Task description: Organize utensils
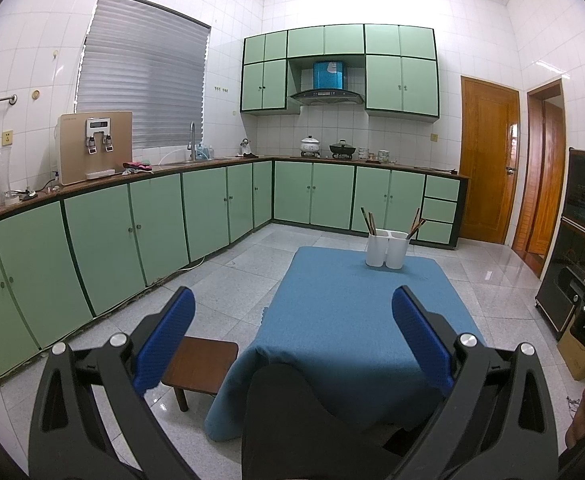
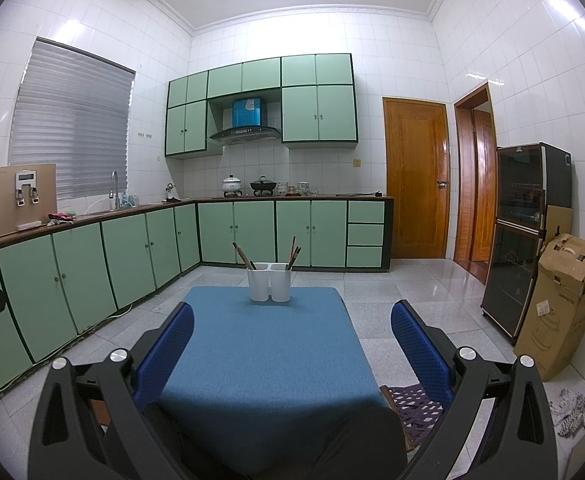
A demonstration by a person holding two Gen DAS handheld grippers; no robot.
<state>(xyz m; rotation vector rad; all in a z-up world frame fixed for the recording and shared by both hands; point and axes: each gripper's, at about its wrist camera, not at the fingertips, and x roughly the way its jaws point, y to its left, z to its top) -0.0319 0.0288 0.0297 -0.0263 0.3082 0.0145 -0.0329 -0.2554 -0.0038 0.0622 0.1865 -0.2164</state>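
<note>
A: While our left gripper (image 1: 292,336) with its blue ribbed pads hangs with fingers spread wide and nothing between them, what sits ahead?

B: Our right gripper (image 2: 292,344) is just as wide apart and bare. Beyond both lies the low table under a blue cloth (image 2: 260,344), and at twelve o'clock on its far edge stands the white plastic twin-cup holder (image 2: 269,283).

A: From the left view that holder (image 1: 387,249) sits nearer one o'clock. Dark wooden chopsticks (image 2: 244,258) lean out of both cups.

B: The cloth holds no loose utensils, so we judge this fits sorting either due or done. If we reach in, we'd come down along a stick's lean and pinch high, steadying the light holder so it doesn't tip.
</note>
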